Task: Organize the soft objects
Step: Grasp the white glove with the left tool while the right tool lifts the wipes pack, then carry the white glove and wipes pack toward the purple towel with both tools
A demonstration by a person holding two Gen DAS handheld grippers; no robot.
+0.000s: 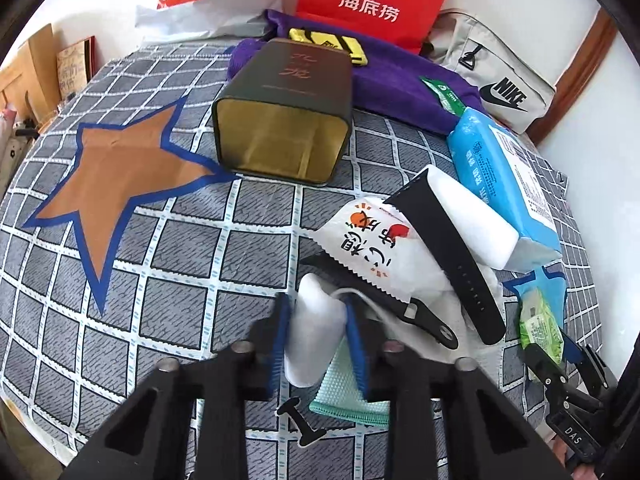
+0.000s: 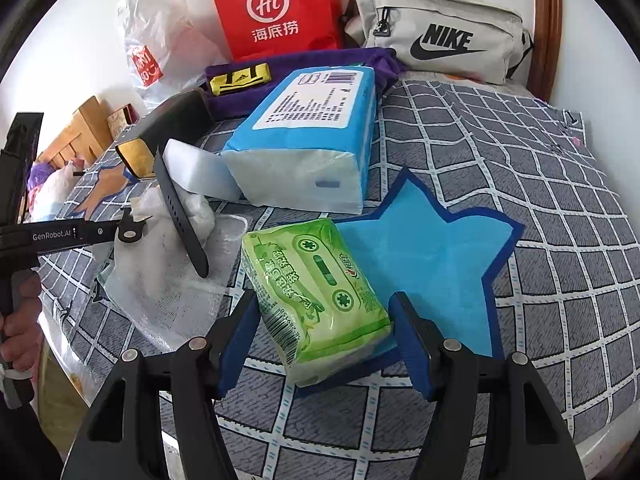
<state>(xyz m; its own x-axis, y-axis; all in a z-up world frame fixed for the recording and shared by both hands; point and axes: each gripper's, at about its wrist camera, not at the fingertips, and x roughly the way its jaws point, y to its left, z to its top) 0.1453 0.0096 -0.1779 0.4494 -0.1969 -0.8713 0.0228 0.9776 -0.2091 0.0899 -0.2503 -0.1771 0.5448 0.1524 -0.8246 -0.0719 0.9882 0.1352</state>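
Left gripper, bottom centre of its view, is clamped on a white sock, while right gripper sits wide open w/ green tissue pack between its jaws, lower centre, untouched.

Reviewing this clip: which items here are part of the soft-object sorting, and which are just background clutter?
In play: white sock pinched by the left gripper; green tissue pack between the open right gripper fingers, at the blue star; blue tissue pack; teal cloth; brown star.

Lying about: red bag; Nike pouch; tin box; watch strap.
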